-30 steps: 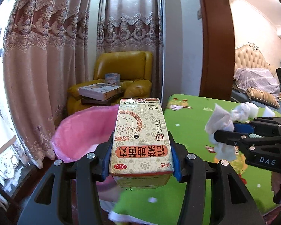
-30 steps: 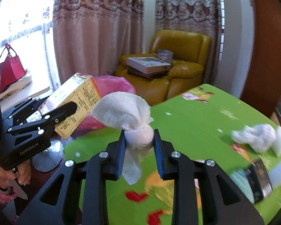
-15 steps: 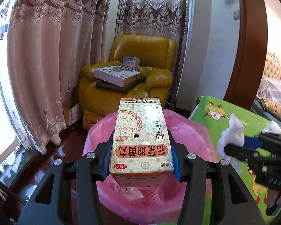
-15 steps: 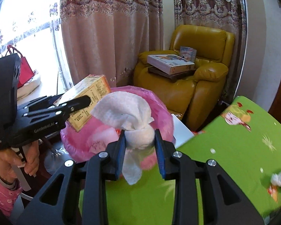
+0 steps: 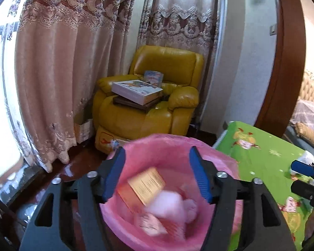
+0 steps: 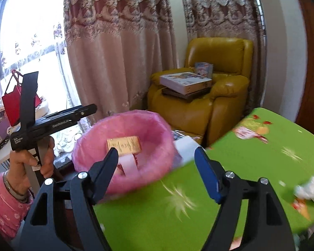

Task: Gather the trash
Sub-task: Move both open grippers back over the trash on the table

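Hovering over pink-lined bin (image 5: 169,146) off table (image 6: 251,167) edge, left gripper (image 5: 157,175) and right gripper (image 6: 157,167) jaws just opened, empty; medicine box (image 5: 146,185) and tissue wad (image 5: 167,206) now inside, more tissue (image 6: 312,188) remaining near right table edge.

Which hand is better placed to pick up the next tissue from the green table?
Right: its tongs stand open over the green table, near the tissue; left tongs are above the pink bin.
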A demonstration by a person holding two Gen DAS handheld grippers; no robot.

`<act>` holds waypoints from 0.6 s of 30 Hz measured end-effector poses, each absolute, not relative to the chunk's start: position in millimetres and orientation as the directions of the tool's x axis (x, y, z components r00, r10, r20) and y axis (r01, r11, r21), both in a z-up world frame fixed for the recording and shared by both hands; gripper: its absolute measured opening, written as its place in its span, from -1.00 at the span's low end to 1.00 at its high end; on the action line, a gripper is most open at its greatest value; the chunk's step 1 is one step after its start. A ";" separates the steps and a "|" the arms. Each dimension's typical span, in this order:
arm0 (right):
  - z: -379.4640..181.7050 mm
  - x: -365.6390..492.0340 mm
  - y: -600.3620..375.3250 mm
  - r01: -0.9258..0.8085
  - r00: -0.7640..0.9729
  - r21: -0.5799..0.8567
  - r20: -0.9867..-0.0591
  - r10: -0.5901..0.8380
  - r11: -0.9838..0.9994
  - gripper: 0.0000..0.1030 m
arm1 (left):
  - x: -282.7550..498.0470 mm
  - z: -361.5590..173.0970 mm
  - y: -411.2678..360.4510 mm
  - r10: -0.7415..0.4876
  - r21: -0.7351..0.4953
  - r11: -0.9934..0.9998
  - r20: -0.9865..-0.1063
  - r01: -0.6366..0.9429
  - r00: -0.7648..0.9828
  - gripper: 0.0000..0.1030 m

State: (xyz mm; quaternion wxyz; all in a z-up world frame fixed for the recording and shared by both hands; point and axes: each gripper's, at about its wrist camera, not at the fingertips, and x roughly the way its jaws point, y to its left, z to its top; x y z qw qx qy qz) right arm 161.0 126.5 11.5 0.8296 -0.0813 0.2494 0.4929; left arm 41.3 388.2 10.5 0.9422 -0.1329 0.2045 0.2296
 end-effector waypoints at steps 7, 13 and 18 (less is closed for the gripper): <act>7.4 152.9 35.5 -0.788 0.529 0.010 -0.499 0.686 0.615 0.42 | 55.1 7.2 294.8 0.251 -0.176 0.919 -0.425 -0.352 0.869 0.69; -6.3 159.8 -46.2 -0.678 0.651 -0.073 -0.523 0.551 0.731 0.42 | 102.0 -5.4 199.5 0.119 -0.159 0.964 -0.462 -0.214 0.879 0.80; -17.2 180.9 -124.3 -0.536 0.721 -0.026 -0.534 0.441 0.844 0.42 | 130.5 -20.0 134.3 0.041 -0.153 0.979 -0.495 -0.133 0.868 0.80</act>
